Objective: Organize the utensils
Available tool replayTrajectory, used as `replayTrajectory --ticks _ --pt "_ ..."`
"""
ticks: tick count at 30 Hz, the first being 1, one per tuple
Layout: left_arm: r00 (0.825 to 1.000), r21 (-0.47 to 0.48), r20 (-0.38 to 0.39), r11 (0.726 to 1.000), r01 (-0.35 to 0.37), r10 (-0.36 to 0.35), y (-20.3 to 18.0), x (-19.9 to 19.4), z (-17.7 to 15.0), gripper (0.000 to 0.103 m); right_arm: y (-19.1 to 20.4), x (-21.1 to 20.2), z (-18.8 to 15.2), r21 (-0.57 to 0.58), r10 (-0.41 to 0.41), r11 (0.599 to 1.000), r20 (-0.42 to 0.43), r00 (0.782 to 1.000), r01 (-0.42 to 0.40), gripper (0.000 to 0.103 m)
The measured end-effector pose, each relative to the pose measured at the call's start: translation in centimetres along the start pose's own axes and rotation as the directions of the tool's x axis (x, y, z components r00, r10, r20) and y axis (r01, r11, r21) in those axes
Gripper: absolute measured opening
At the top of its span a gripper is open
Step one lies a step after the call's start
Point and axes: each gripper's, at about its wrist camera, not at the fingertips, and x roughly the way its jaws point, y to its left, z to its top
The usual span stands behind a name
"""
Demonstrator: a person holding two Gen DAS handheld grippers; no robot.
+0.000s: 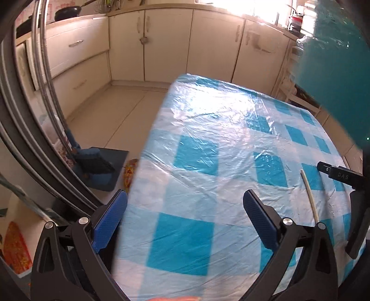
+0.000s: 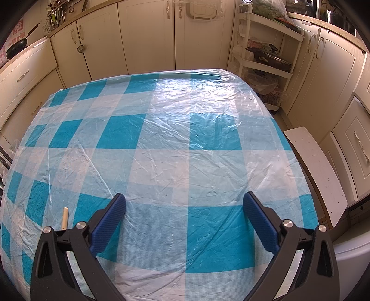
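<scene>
A table (image 2: 161, 162) fills most of the right wrist view, draped in a blue-and-white checked cloth under a clear plastic sheet (image 1: 219, 120) that is creased all over and glares white where light strikes it. In the left wrist view the same table runs from the lower middle to the right edge, its rounded corner toward the upper centre.

Cream cabinets (image 2: 148, 34) with panelled doors and curved metal handles line the top of both frames. A white open shelf rack (image 2: 266, 58) stands upper right in the right wrist view, a dark lidded pan (image 2: 270, 58) on its middle shelf. A white, speckled, curved board or seat (image 2: 316, 173) lies off the table's right edge. A black frying pan (image 1: 68, 12) sits on the counter at upper left.

The left gripper (image 1: 185, 203) at the bottom of its view has its ribbed blue pads (image 1: 111, 220) spread wide, nothing between them. The right gripper (image 2: 184, 205) is likewise wide apart and empty.

The only utensil seen is a thin, pale, rod-like handle (image 1: 308, 192) lying on the cloth at the right of the left wrist view; its tip (image 2: 64, 217) shows lower left in the right wrist view, the rest hidden behind the gripper frame.
</scene>
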Motion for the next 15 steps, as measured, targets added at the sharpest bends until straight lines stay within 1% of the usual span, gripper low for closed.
replayTrajectory --ticks 7,12,15 --pt "0.999 0.021 0.026 0.999 -0.031 0.031 0.3 -1.6 0.4 0.097 0.0 0.0 0.0 0.000 0.000 1.000 0.000 1.000 0.000 0.097" --pt "0.999 0.045 0.039 0.999 -0.028 0.026 -0.5 -2.6 0.6 0.097 0.0 0.0 0.0 0.000 0.000 1.000 0.000 1.000 0.000 0.097" --pt "0.994 0.086 0.105 0.995 -0.040 0.031 -1.6 -3.9 0.4 0.097 0.0 0.0 0.0 0.000 0.000 1.000 0.000 1.000 0.000 0.097"
